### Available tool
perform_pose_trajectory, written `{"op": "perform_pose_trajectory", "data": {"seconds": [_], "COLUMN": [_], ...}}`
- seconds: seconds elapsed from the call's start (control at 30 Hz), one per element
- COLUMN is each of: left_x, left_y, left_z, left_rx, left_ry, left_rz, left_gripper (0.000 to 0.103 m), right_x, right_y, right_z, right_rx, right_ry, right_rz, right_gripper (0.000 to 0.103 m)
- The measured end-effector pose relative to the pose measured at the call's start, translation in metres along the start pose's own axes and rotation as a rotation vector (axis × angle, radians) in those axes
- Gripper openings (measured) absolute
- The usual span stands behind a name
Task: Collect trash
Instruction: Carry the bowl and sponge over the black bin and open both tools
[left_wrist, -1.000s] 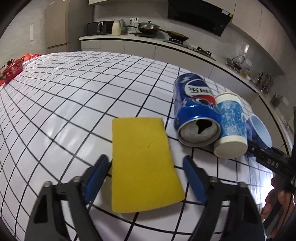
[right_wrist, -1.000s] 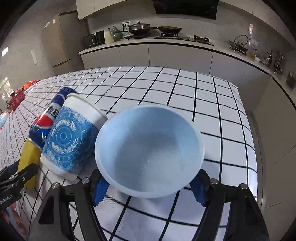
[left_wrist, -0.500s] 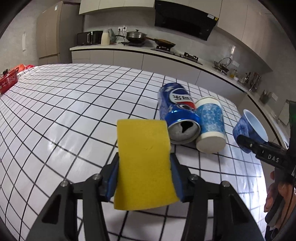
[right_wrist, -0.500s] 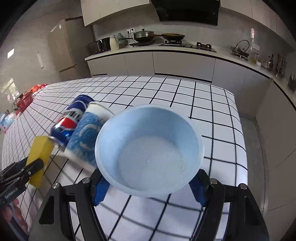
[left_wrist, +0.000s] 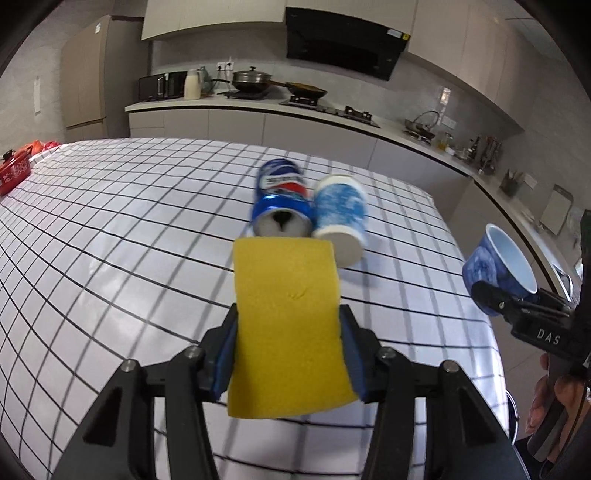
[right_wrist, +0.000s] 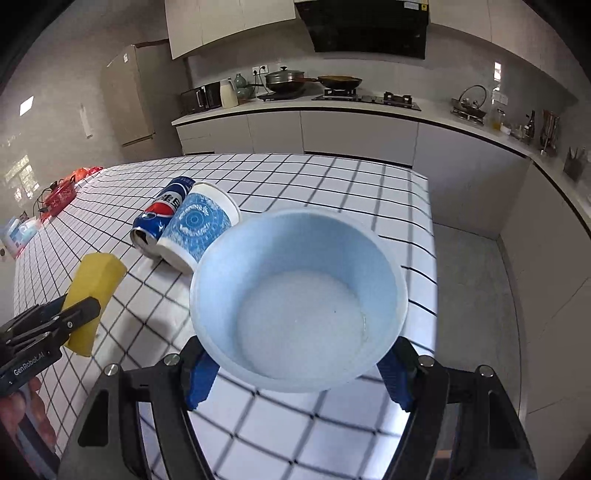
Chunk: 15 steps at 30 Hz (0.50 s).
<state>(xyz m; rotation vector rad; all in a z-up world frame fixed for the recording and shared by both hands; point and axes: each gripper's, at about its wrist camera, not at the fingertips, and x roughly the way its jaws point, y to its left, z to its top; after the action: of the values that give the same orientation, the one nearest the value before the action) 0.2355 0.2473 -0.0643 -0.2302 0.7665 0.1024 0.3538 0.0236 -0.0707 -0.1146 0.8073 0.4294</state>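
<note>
My left gripper (left_wrist: 289, 350) is shut on a yellow sponge (left_wrist: 290, 325) and holds it above the checked table (left_wrist: 110, 229). The sponge also shows in the right wrist view (right_wrist: 96, 284). My right gripper (right_wrist: 299, 369) is shut on a light blue bowl (right_wrist: 299, 299), held above the table's right side; the bowl shows in the left wrist view (left_wrist: 498, 264). A blue cola can (left_wrist: 281, 199) and a blue-and-white paper cup (left_wrist: 341, 214) lie on their sides, side by side on the table beyond the sponge. They also show in the right wrist view: can (right_wrist: 162, 214), cup (right_wrist: 197, 225).
A red container (left_wrist: 14, 171) sits at the table's far left edge. A kitchen counter (left_wrist: 258, 107) with a kettle, pots and a stove runs behind the table. The floor (right_wrist: 472, 280) lies past the table's right edge.
My left gripper closed on the sponge and lifted it off the table. My right gripper raised the bowl and drew back from the can and cup.
</note>
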Motion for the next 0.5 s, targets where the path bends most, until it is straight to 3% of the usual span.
{"op": "perform_pose_trajectory", "data": {"seconds": [0.5], "left_x": [-0.046], "left_y": [-0.114], "left_z": [-0.046], "left_rx": [0.124], "left_ry": [-0.005], "left_rz": [-0.154], "left_gripper": [0.052], "right_x": [-0.112], "right_y": [-0.070], "right_z": [-0.074], "right_rx": [0.076], "right_ry": [-0.046], "right_rz": [-0.091], "right_gripper": [0.076]}}
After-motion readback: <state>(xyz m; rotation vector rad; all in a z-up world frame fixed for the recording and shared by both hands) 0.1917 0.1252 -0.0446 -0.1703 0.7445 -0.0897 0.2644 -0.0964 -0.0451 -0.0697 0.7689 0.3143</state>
